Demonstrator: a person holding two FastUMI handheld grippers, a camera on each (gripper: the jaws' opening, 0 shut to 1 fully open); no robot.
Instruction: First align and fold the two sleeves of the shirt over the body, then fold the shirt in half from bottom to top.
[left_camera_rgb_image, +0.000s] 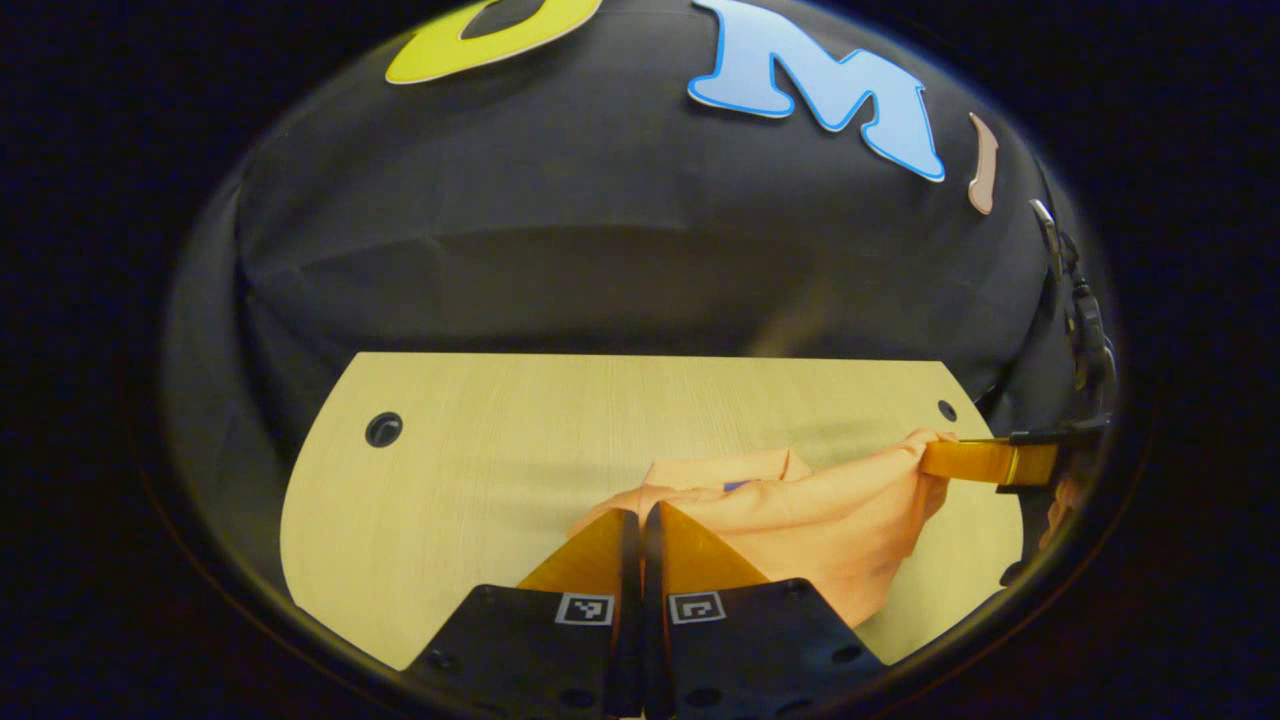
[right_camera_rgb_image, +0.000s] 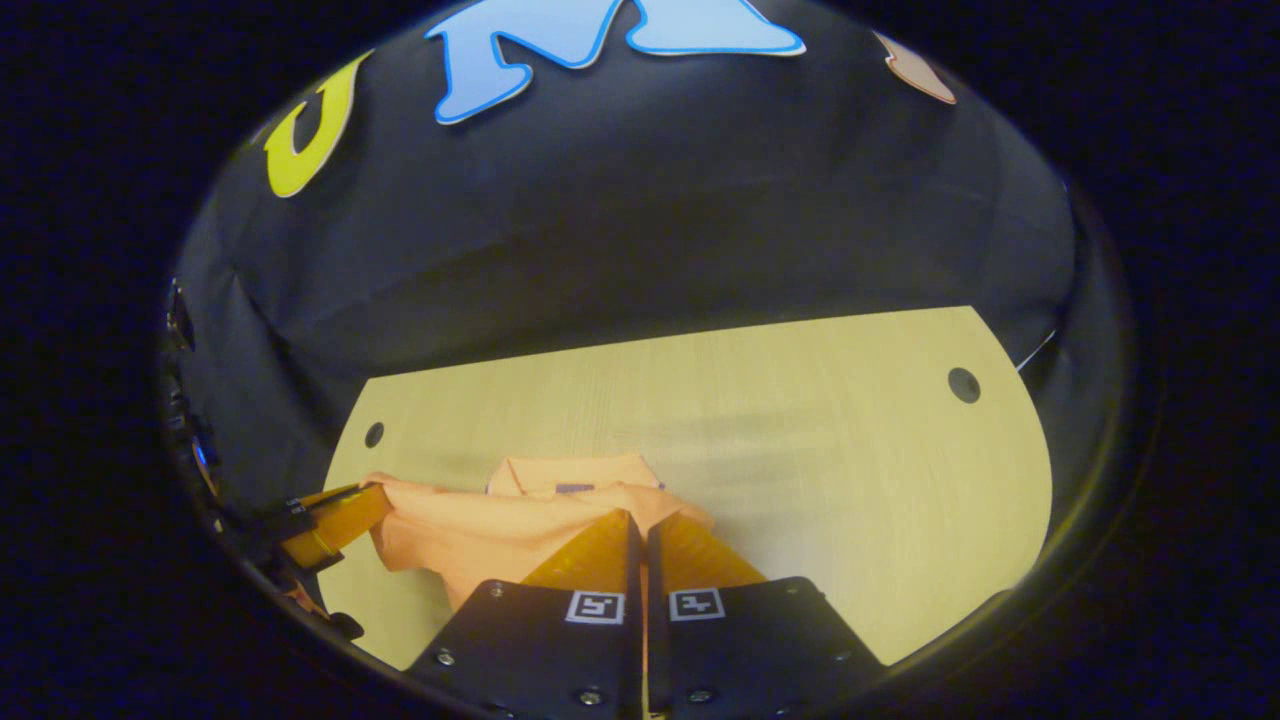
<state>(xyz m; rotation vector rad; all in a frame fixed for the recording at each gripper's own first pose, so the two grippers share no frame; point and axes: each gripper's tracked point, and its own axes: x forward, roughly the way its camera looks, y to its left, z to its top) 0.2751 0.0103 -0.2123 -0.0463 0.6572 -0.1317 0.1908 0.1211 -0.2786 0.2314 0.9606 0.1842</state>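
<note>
An orange shirt (left_camera_rgb_image: 810, 515) lies bunched on the light wooden table (left_camera_rgb_image: 480, 470), its collar toward the far side. My left gripper (left_camera_rgb_image: 640, 515) is shut on the shirt's near left edge, fabric pinched at the tips. In the left gripper view the right gripper (left_camera_rgb_image: 950, 458) comes in from the right and pinches a raised corner of the cloth. In the right gripper view my right gripper (right_camera_rgb_image: 640, 520) is shut on the shirt (right_camera_rgb_image: 500, 535), and the left gripper (right_camera_rgb_image: 365, 500) holds the shirt's far left end. The cloth sags between the two holds.
The table (right_camera_rgb_image: 850, 450) has a round hole (right_camera_rgb_image: 964, 385) near its far right corner and a smaller hole (right_camera_rgb_image: 374, 434) at the far left. Black cloth walls the booth behind it. Bare tabletop stretches to the right of the shirt in the right gripper view.
</note>
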